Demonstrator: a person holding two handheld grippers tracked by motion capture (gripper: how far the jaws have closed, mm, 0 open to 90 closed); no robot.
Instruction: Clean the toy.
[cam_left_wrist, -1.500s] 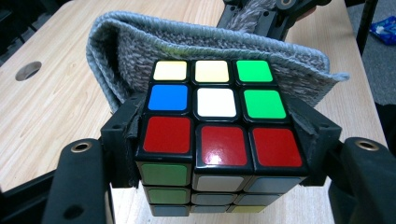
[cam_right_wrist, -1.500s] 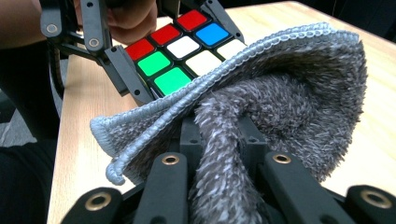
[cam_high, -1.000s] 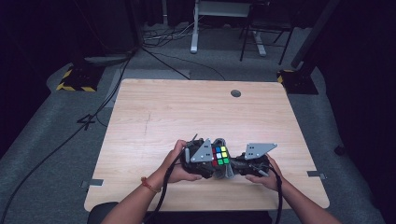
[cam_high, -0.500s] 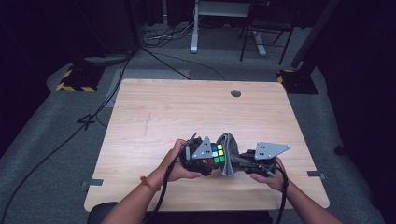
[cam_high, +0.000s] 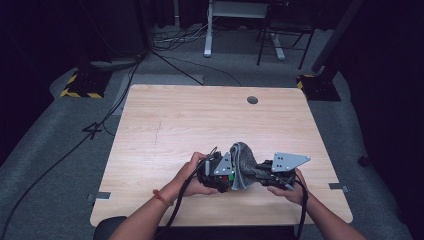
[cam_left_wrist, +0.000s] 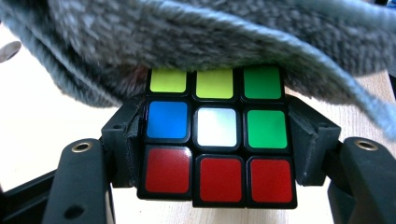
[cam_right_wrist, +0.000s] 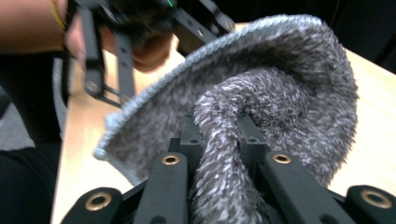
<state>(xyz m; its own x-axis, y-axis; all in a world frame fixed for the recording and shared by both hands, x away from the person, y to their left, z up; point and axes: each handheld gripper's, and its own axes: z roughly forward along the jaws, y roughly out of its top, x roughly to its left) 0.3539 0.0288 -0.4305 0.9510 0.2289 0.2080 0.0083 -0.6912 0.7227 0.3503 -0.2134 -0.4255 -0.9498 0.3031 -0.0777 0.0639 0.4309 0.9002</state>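
A Rubik's cube (cam_left_wrist: 217, 135) sits clamped between the jaws of my left gripper (cam_left_wrist: 217, 142); its near face has a red bottom row and a white centre. The left gripper (cam_high: 220, 172) is low over the table's front middle. A fuzzy grey cloth (cam_left_wrist: 210, 42) lies over the cube's top edge. My right gripper (cam_right_wrist: 224, 140) is shut on a bunched fold of this cloth (cam_right_wrist: 261, 93), which arches forward toward the left gripper (cam_right_wrist: 140, 18). From above, the cloth (cam_high: 243, 162) covers most of the cube (cam_high: 231, 178), with the right gripper (cam_high: 259, 171) just right of it.
The wooden table (cam_high: 200, 125) has a small round grommet (cam_high: 252, 100) near its far edge. Cables trail from both grippers over the front edge. Beyond the table are floor cables, a desk leg and a chair base.
The cube's coloured top face showed in the high view earlier. The right gripper has since swung the grey cloth left over the cube, hiding most of it. Both hands stayed in place.
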